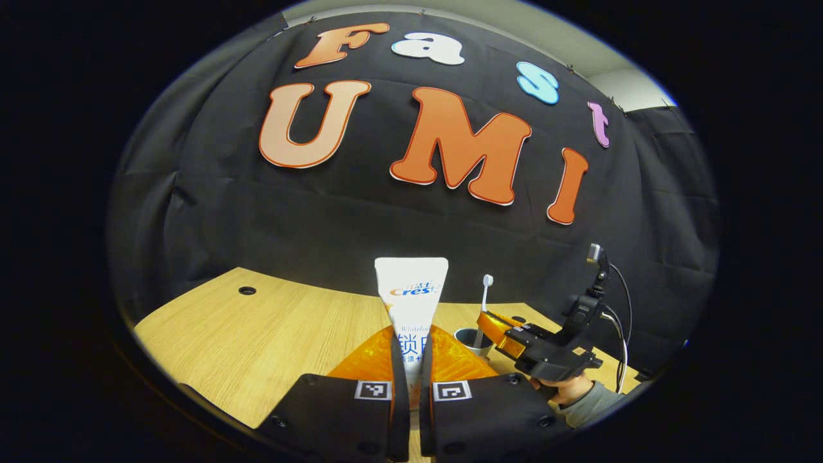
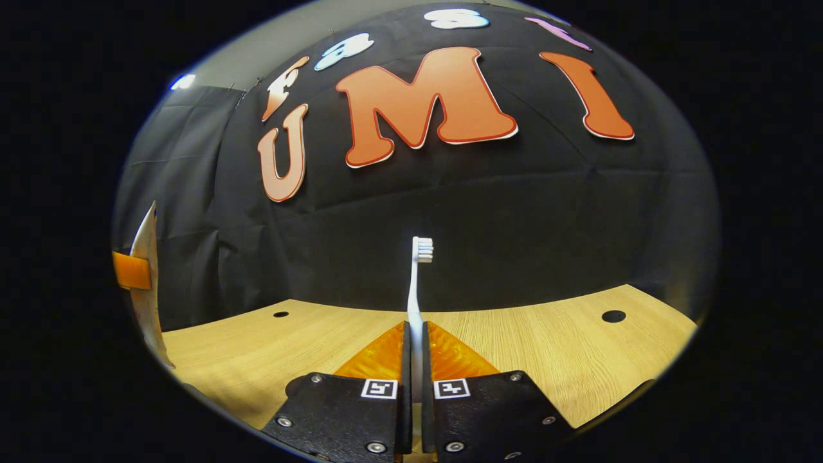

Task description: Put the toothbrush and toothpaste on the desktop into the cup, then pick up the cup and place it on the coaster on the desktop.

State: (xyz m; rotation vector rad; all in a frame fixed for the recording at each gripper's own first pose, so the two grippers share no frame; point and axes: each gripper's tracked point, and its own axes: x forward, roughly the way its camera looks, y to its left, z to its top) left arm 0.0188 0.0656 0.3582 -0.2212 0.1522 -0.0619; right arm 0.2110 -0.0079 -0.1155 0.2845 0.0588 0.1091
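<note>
My left gripper (image 1: 411, 334) is shut on a white toothpaste tube (image 1: 411, 292), which stands upright with its flat crimped end at the top. To its right, the other hand carries my right gripper (image 1: 498, 331) just over a small metal cup (image 1: 470, 342) on the wooden desktop (image 1: 257, 341). The white toothbrush (image 1: 487, 292) rises there, head up. In the right gripper view my right gripper (image 2: 416, 331) is shut on the toothbrush (image 2: 418, 289) handle, bristles at the top. The toothpaste tube (image 2: 146, 296) shows edge-on at the far left, with a left gripper finger (image 2: 132, 270) on it.
Round cable holes mark the desktop (image 2: 546, 360), one at the back left (image 1: 247, 290) and two more (image 2: 281, 314) (image 2: 613, 316). A hand and grey sleeve (image 1: 575, 395) hold the right gripper, with cables (image 1: 620, 321) trailing behind. The black cloth wall stands close behind the desk.
</note>
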